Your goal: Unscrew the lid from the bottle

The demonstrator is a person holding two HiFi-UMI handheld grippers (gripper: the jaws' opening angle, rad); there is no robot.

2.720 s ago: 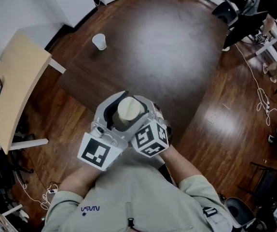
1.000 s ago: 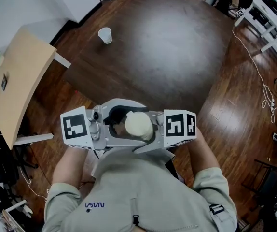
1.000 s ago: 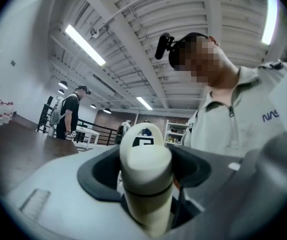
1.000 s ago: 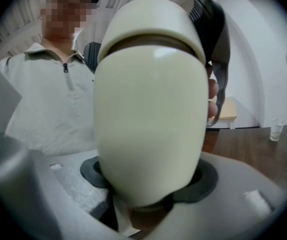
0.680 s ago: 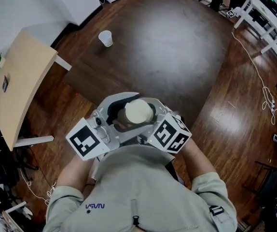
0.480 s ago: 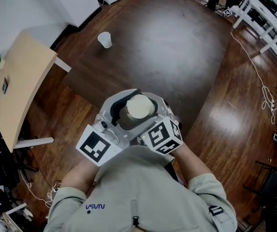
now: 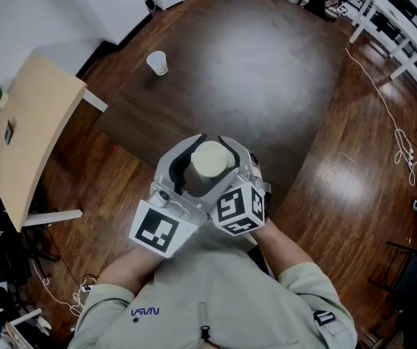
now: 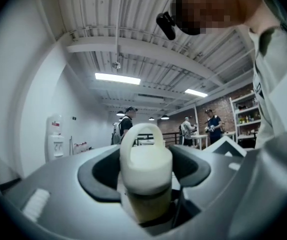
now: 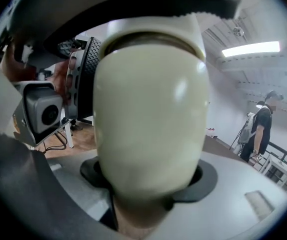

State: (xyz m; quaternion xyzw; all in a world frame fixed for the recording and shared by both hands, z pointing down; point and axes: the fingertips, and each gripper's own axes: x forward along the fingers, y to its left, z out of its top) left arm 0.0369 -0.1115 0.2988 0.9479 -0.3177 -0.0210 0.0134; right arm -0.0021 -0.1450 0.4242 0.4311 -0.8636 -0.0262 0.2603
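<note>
A cream bottle [image 9: 151, 129] is held upright in front of the person's chest, between both grippers. Its white lid [image 7: 210, 158] with a loop handle [image 8: 142, 134] sits on the neck. My left gripper [image 7: 197, 151] is shut on the lid [image 8: 146, 166], a dark pad [image 8: 99, 173] on either side. Just below, my right gripper [image 7: 227, 184] is shut on the bottle's body, which fills the right gripper view. There the left gripper's ribbed pad [image 9: 85, 79] presses on the lid [image 9: 153, 26]. The bottle's base is hidden.
Beyond the grippers stands a dark round wooden table [image 7: 252, 71] with a paper cup [image 7: 156, 62] at its far left. A light wooden table [image 7: 27, 137] stands at the left. Cables [image 7: 405, 158] trail over the floor at the right. Several people [image 8: 126, 129] stand far off.
The two marker cubes stood wide apart left and right of the bottle; they have swung in close together near the chest, with both grips kept on lid and bottle.
</note>
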